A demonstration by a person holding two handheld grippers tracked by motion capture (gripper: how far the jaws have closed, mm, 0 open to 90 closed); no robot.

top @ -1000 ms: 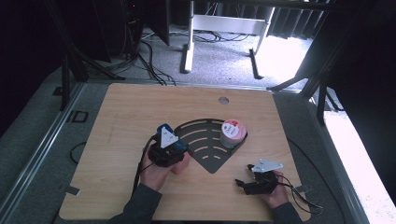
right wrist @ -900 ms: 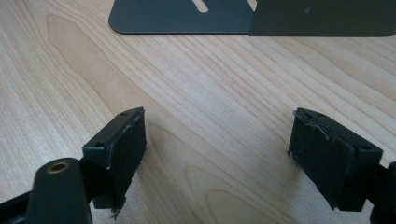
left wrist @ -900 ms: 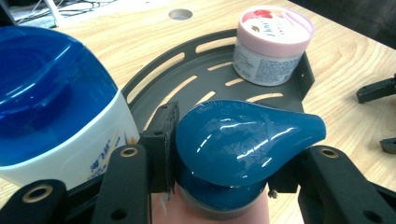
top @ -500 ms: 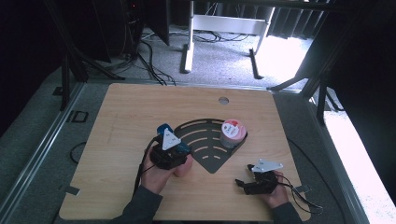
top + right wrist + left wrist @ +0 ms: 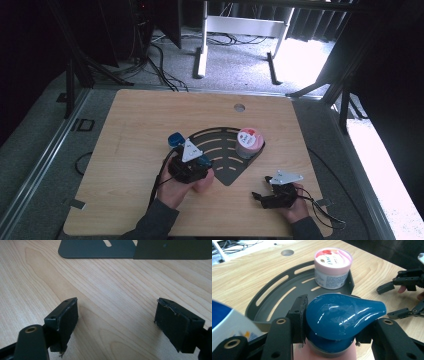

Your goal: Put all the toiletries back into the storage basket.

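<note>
Holding a pink bottle with a teal teardrop cap [image 5: 342, 315], left gripper [image 5: 332, 330] nears the dark slotted fan-shaped tray [image 5: 274, 297]; pink-lidded round tub [image 5: 333, 267] already placed; right gripper [image 5: 117, 325] wide, empty.

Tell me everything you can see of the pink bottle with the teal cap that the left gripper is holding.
The pink bottle with the glossy teal teardrop-shaped cap looks like smooth plastic. The left gripper is shut on it, black pads pressing the cap's sides just above a grey collar. Below that, a strip of pale pink body shows. It is held at the near edge of the dark grey slotted fan-shaped tray, with the cap's pointed tip aimed to the right in the left gripper view.
</note>
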